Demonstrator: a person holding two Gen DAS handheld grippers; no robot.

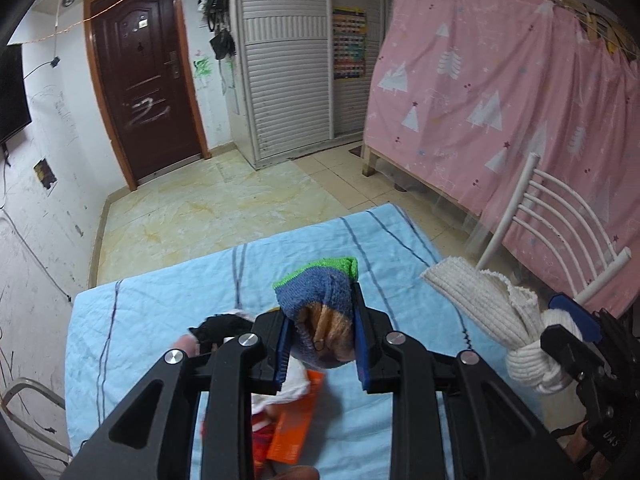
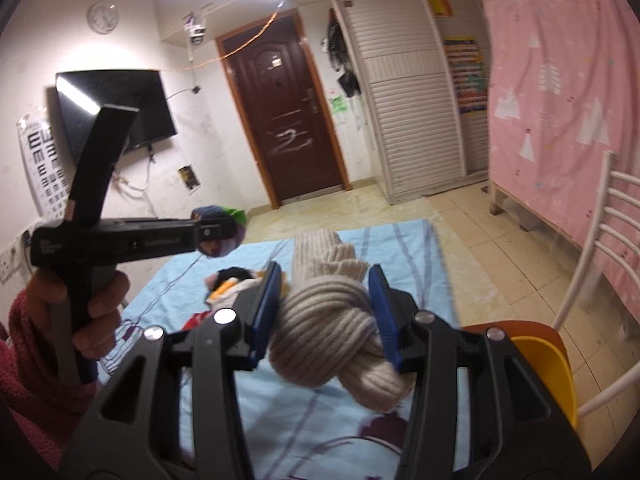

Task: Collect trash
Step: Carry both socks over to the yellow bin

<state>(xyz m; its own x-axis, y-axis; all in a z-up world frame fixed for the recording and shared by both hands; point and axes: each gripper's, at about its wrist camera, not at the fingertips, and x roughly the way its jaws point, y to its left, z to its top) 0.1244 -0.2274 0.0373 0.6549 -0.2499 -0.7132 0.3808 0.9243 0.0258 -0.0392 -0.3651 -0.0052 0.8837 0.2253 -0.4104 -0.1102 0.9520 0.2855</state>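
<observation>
My left claw (image 1: 322, 344) pinches the striped sock (image 1: 320, 304); my right claw (image 2: 324, 316) pinches the knotted sock (image 2: 332, 332), both above the tabletop (image 1: 160, 312).

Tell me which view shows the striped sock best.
The left wrist view: the striped sock fills the centre, pinched between the left gripper's jaws. The right wrist view shows only a small part of it behind that gripper.

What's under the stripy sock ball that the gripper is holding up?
Below the stripy sock ball, on the blue cloth, lie an orange packet, white crumpled stuff and something red. The left gripper covers the rest.
</observation>
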